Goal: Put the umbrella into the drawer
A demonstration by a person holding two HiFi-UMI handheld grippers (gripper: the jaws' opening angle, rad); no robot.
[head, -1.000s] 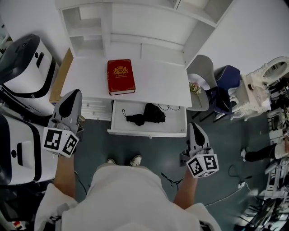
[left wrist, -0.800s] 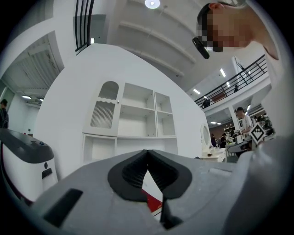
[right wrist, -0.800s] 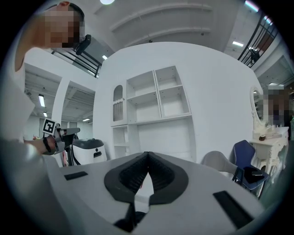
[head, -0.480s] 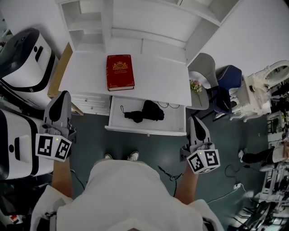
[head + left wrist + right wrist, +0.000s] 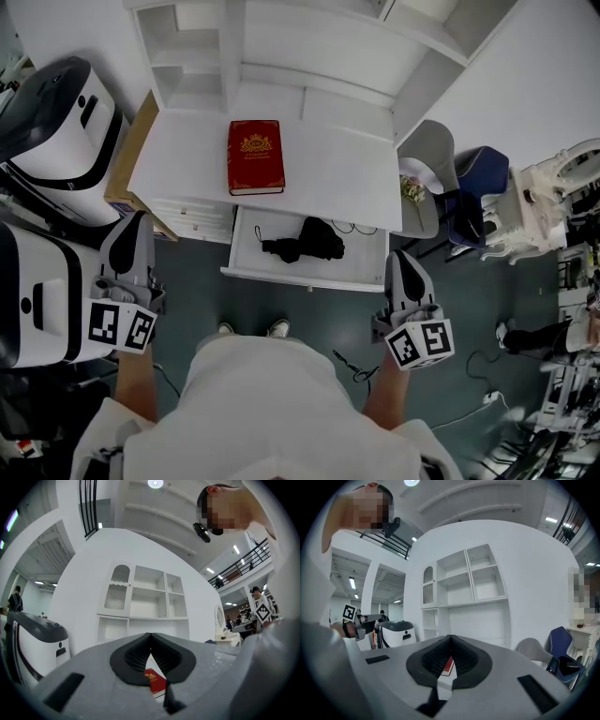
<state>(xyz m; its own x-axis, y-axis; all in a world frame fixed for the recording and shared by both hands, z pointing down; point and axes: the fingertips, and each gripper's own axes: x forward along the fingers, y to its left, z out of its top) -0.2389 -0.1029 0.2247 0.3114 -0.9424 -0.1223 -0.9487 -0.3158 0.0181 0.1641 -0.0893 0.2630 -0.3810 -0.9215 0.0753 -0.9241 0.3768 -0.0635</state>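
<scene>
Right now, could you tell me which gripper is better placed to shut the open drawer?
Right, probably. The umbrella lies inside. The right gripper sits beside the right corner of the drawer front; the left gripper is farther off.

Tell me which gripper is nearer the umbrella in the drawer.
Right. The right gripper sits just right of the umbrella, off the drawer's front corner; the left gripper is farther off to its left.

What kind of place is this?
Likely a lab or test hall staged as a room: a white desk with shelves, big white machines beside it, cables on the floor.
</scene>
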